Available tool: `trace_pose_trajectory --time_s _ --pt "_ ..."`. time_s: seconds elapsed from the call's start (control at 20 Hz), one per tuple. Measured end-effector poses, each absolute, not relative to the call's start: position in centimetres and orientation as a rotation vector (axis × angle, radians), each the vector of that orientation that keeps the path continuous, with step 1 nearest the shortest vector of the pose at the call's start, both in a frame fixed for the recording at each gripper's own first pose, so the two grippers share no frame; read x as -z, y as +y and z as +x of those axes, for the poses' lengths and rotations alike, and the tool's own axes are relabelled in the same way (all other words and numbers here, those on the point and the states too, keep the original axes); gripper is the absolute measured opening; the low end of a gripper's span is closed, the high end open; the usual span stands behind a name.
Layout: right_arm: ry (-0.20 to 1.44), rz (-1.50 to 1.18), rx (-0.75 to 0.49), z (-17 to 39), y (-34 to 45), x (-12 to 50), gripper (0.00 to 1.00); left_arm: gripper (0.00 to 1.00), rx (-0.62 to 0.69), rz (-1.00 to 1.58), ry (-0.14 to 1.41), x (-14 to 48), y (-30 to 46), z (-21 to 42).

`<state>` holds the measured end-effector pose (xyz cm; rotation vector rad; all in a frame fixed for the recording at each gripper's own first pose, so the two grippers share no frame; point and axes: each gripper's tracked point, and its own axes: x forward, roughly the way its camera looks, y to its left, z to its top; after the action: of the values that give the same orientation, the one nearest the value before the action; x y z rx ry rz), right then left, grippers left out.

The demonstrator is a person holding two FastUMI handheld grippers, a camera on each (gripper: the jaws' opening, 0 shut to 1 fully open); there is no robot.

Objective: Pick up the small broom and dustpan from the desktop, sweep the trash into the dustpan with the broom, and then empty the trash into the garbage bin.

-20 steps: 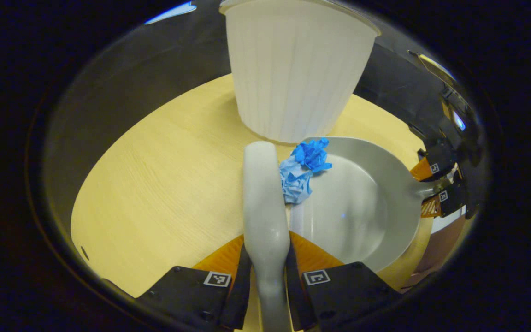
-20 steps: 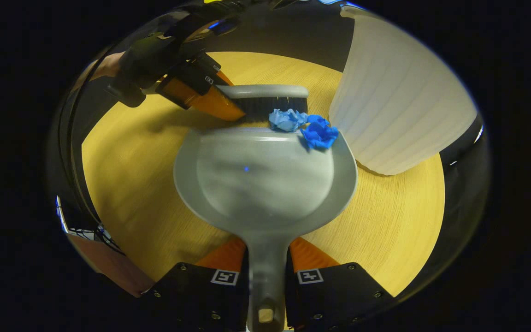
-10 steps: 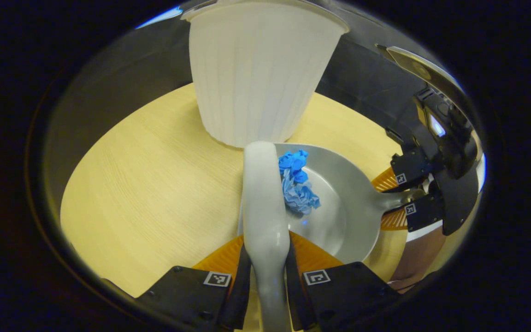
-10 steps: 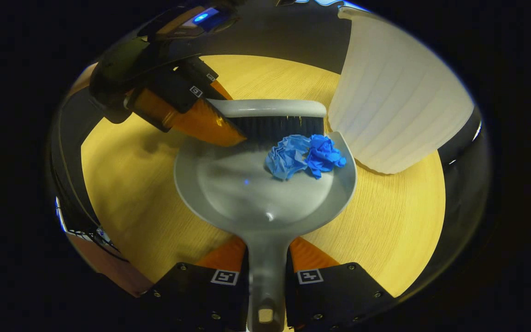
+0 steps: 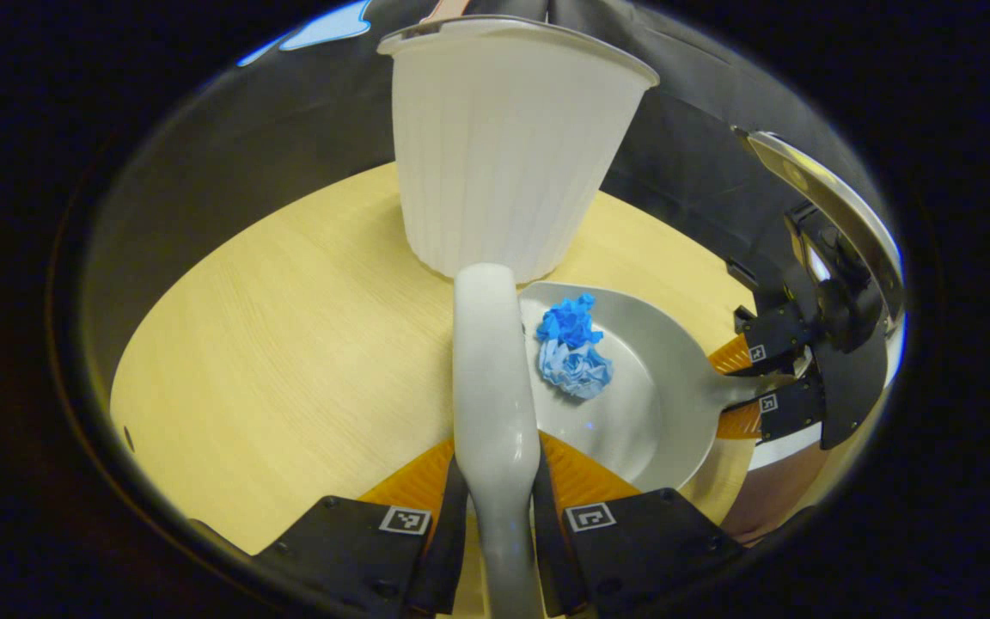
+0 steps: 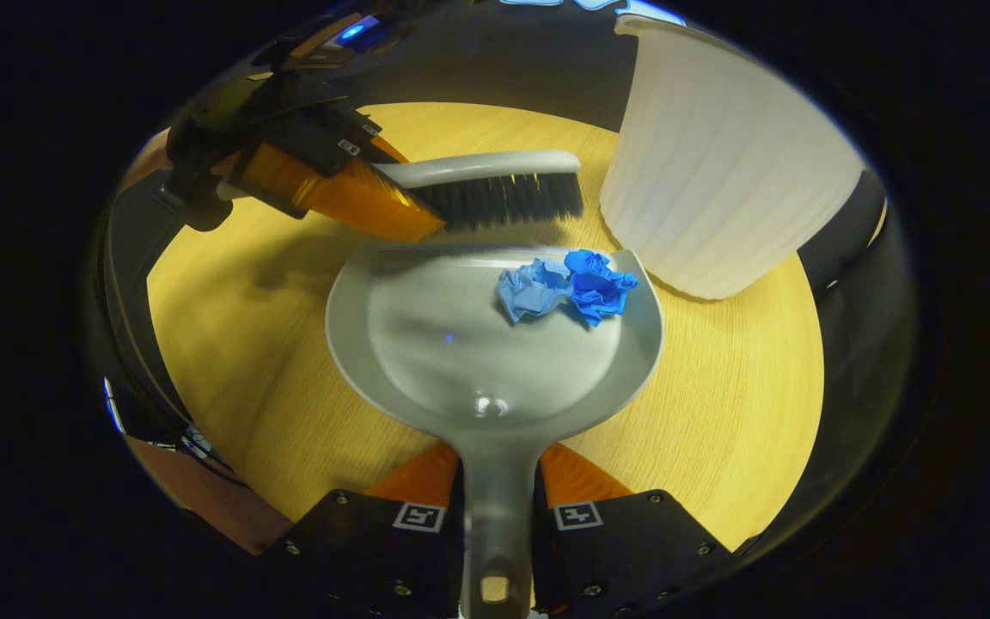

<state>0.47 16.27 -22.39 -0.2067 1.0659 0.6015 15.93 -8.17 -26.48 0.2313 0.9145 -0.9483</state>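
On a wooden table [image 6: 718, 413], seen from the right gripper view, the left gripper [image 6: 426, 219] held the broom [image 6: 495, 185] by its handle, bristles raised just above the dustpan's front lip. The dustpan [image 6: 478, 361] lay in the middle, its handle clamped between the right gripper's [image 6: 495, 507] fingers. Two crumpled blue paper wads [image 6: 568, 288] sat inside the pan. The white bin [image 6: 718, 180] stood at right, close beside the pan.

left gripper [image 5: 495, 481]: jaws clamped | right gripper [image 6: 499, 481]: jaws clamped
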Motion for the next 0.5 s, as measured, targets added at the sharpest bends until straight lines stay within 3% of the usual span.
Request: trace_pose_trajectory --time_s 0.5 --pt "1.093 -0.187 -0.503 1.1 16.2 23.8 0.32 0.43 0.889 0.228 0.882 29.3 0.6 20.6"
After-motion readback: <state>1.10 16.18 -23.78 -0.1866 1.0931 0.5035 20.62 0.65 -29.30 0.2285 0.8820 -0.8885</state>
